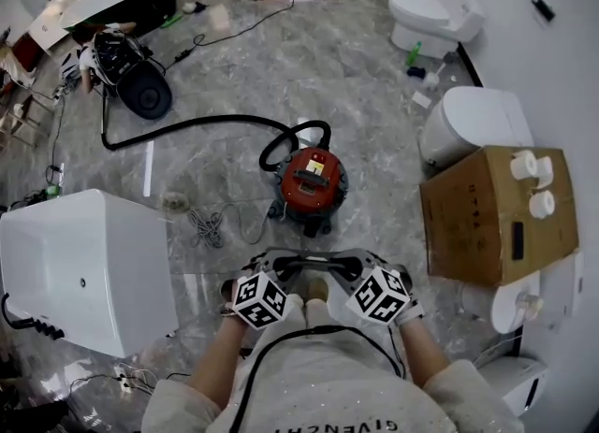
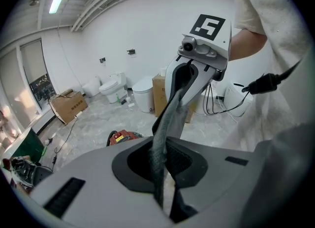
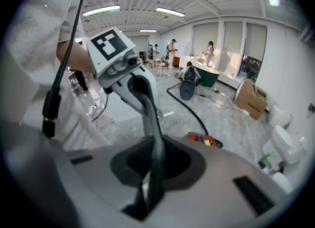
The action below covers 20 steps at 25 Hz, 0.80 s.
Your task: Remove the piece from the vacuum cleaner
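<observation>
The red vacuum cleaner (image 1: 312, 179) stands on the marble floor with its black hose (image 1: 187, 127) curling off to the left. It also shows small in the two gripper views (image 2: 123, 137) (image 3: 203, 139). Just above and in front of it, a thin grey piece (image 1: 309, 255) hangs stretched between my two grippers. My left gripper (image 1: 281, 263) is shut on one end of it, and my right gripper (image 1: 344, 263) is shut on the other end. In the left gripper view the grey piece (image 2: 165, 133) runs from my jaws up to the right gripper (image 2: 184, 77). The right gripper view shows the same grey piece (image 3: 156, 143) leading to the left gripper (image 3: 135, 81).
A white tub (image 1: 84, 267) stands at the left and a cardboard box (image 1: 496, 216) at the right. Toilets (image 1: 430, 15) (image 1: 468, 122) line the far right wall. A loose cable (image 1: 206, 225) lies left of the vacuum, and a black machine (image 1: 140, 85) sits at the hose's far end.
</observation>
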Tool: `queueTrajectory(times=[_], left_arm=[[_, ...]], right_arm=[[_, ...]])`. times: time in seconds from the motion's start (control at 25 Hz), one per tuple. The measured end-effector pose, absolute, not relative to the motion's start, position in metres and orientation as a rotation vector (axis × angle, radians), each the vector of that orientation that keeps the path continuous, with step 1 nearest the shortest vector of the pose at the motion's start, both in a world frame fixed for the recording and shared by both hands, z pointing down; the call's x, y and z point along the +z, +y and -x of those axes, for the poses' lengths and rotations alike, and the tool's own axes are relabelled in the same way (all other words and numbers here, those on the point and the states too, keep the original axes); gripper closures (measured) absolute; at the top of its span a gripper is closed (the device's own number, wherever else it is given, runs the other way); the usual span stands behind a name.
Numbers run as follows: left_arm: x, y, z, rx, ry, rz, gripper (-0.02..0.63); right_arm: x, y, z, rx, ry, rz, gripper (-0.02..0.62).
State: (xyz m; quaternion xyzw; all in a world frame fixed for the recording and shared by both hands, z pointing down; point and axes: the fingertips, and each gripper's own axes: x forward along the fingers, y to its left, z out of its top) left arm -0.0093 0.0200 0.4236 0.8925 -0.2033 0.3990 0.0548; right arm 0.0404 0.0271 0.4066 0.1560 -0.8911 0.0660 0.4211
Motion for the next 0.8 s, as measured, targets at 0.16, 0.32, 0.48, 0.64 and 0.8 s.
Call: queueTrajectory(times=[0.16, 0.32, 0.48, 0.64, 0.8], left_arm=[[0.410, 0.018, 0.012, 1.146, -0.609, -2.708, 0.554], [0.395, 0.014, 0.021, 1.095, -0.642, -2.704, 0.554], [0.383, 0.010, 0.026, 1.026, -0.692, -2.686, 0.554], [0.383, 0.011, 0.028, 0.974, -0.699, -2.665, 0.554], [0.387, 0.017, 0.030, 0.968, -0.687, -2.635, 0.554]], right_arm=[[0.389, 0.025, -0.036, 0.168, -2.262, -0.388, 0.548], [0.372, 0.021, -0.027, 0.182, -2.285, -0.387, 0.548], [0.358, 0.019, -0.020, 0.223, -2.322, -0.416, 0.548], [0.357, 0.021, -0.017, 0.269, -2.323, -0.419, 0.548], [0.362, 0.026, -0.016, 0.301, -2.313, -0.394, 0.548]])
